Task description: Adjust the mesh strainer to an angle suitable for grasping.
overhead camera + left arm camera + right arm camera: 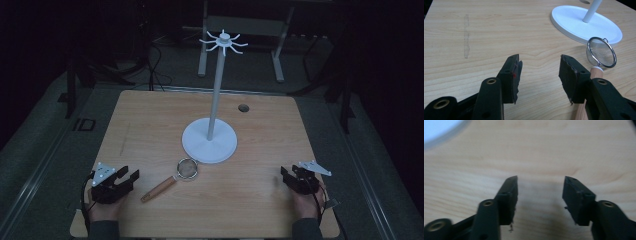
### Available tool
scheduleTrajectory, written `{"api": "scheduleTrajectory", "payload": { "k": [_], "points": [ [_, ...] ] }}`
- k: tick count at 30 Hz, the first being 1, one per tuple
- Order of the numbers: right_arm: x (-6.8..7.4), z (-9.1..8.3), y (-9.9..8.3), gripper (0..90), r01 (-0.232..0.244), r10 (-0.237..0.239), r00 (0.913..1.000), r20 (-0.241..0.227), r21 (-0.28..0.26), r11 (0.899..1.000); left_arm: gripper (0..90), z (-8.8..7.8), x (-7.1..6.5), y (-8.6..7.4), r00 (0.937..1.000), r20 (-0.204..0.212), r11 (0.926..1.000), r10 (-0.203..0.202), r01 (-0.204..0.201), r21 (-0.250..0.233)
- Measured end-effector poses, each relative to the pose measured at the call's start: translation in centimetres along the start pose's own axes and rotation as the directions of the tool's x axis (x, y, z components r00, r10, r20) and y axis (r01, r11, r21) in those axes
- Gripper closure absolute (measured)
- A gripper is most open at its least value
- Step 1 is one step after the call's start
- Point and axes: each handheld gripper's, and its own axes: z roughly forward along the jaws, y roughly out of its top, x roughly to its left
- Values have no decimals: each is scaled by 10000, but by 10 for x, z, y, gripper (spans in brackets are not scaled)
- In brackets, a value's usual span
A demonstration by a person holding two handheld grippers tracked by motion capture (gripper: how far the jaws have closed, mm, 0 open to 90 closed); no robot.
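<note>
Wooden table [150, 120] carries a white stand [210, 142] and, just beside its base, a small strainer [186, 169] with a wooden handle [159, 188]. Left tool [120, 181] and right tool [292, 176] are both wide and hold nothing. I think the strainer is light and its mesh bends easily, so the stiff handle is the better place to grip.

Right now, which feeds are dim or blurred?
High view: dim, dark surroundings, light wooden table still readable. Left gripper view: bright and sharp on the round metal mesh strainer. Right gripper view: soft, blurred, the open right claw fuzzy.
</note>
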Motion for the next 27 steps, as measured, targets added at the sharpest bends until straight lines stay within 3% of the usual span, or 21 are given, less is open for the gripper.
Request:
{"api": "scheduleTrajectory", "payload": {
  "k": [3,9,15,21,23,24,27],
  "points": [
    [-1,-6,2,568,-7,7,10000,-2,-351,9994,548,0,-4,0,9997,-85,9997,227,-227,26],
    [0,-9,1,586,145,-141,9998,114,-388,9991,597,3,-12,0,9982,-42,9979,591,-590,271],
    [4,-11,2,642,363,-355,9992,161,-498,9981,670,6,-18,2,9975,82,9967,706,-709,406],
    [7,-17,2,775,496,-485,9987,161,-771,9958,883,12,-27,9,9946,241,9917,1008,-1024,779],
    [8,-18,2,775,539,-531,9985,130,-788,9954,890,12,-27,9,9946,241,9917,1008,-1024,779],
    [8,-19,2,771,540,-533,9985,105,-843,9950,897,19,-34,13,9913,410,9866,1247,-1283,1013],
    [9,-19,2,763,620,-613,9981,101,-888,9941,897,25,-39,15,9890,495,9822,1394,-1445,1204]
  ]
}}
